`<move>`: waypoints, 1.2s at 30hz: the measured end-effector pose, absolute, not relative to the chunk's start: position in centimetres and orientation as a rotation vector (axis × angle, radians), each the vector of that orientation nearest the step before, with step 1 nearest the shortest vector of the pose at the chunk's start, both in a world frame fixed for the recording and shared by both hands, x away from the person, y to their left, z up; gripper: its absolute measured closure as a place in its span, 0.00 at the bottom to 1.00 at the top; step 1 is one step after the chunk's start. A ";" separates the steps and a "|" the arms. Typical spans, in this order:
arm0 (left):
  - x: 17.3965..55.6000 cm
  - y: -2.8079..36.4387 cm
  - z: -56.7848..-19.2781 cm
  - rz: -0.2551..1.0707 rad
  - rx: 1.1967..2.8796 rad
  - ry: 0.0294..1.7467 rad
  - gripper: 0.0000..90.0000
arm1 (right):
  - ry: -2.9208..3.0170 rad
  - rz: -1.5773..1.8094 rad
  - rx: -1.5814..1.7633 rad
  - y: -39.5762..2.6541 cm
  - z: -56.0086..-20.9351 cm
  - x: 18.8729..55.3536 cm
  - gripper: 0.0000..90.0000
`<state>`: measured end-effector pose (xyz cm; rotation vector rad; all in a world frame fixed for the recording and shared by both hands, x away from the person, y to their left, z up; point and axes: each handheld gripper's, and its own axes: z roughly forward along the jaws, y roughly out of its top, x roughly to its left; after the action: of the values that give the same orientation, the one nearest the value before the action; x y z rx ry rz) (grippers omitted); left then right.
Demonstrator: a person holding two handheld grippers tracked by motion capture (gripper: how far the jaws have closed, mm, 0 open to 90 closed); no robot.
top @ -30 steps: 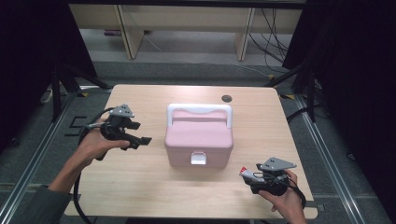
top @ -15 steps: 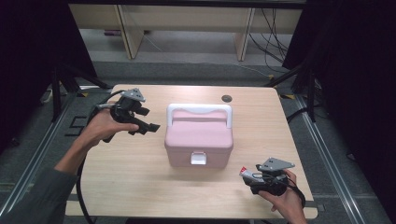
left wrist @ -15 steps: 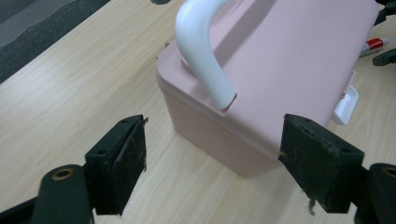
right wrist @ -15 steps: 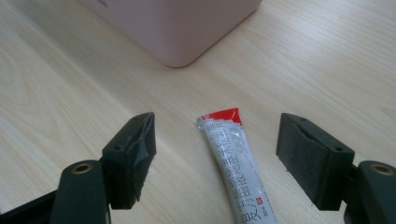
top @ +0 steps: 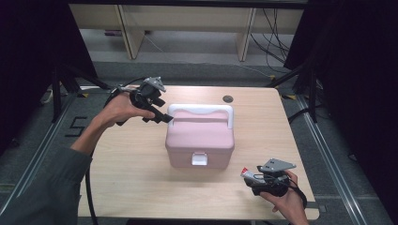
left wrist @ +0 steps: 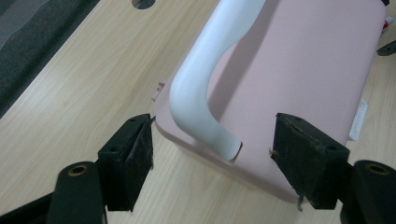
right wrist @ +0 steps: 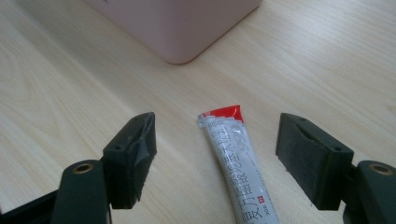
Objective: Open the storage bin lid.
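The pink box [top: 200,138] sits mid-tabletop [top: 122,178], rigid and smooth, likely light; its stiff white handle [left wrist: 205,79] offers the surest hold. The left tongs [top: 164,117], at its ten o'clock corner, have just been closing yet stand apart, nothing pinched. The right tongs [right wrist: 217,156] gape at five o'clock around a soft tube [right wrist: 236,163], untouched.

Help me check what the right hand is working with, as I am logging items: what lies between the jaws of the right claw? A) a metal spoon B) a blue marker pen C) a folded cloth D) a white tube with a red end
D: the right gripper view shows a white squeeze tube with a red end and printed lettering lying on the light wooden table between the open jaws of the right claw, touched by neither pad.
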<state>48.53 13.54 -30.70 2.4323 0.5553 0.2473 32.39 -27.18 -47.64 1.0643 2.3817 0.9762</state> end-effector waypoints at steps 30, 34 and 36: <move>52.5 7.9 -31.4 0.285 2.688 0.351 0.70 | 2.401 1.000 1.128 -27.2 -47.7 32.2 0.34; 52.1 7.6 -31.1 0.309 2.718 0.315 0.74 | 2.404 1.005 1.143 -27.1 -47.7 32.1 0.34; 52.0 7.6 -31.0 0.308 2.718 0.311 0.75 | 2.407 1.003 1.121 -27.2 -47.7 32.2 0.34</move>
<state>52.01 7.56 -30.97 2.7184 0.3107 0.3083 32.22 -27.15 -47.69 1.1209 2.4074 1.0028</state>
